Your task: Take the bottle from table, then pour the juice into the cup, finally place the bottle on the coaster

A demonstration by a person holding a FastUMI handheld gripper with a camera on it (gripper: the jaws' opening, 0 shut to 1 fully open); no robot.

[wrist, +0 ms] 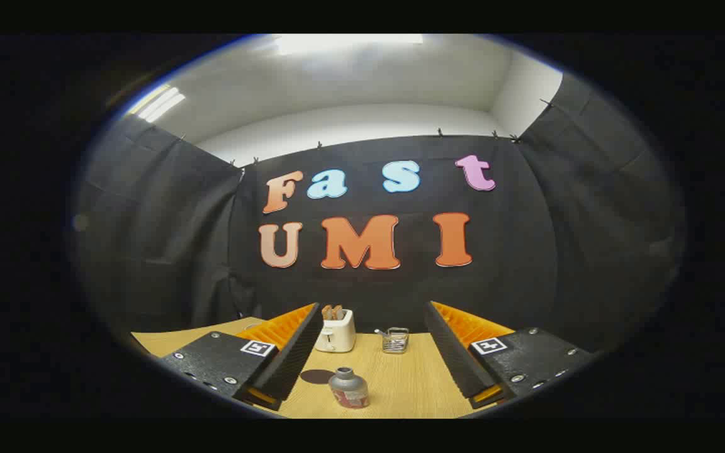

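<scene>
Your gripper (372, 358) hovers above the tabletop (413, 377), jaws spread wide, pinching nothing. Bottle (348, 387) stands upright between them, touching neither. Dark round coaster (317, 376) lies just beside it. Beyond: toaster (336, 332) with bread, and a clear cup (395, 340), near the wall.

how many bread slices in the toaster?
2, side by side in the top of the toaster, beyond the open gripper, left of the glass cup. Any more behind them would be hidden.

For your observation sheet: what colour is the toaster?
White toaster, seen best in the gripper view, beyond the open gripper.
</scene>
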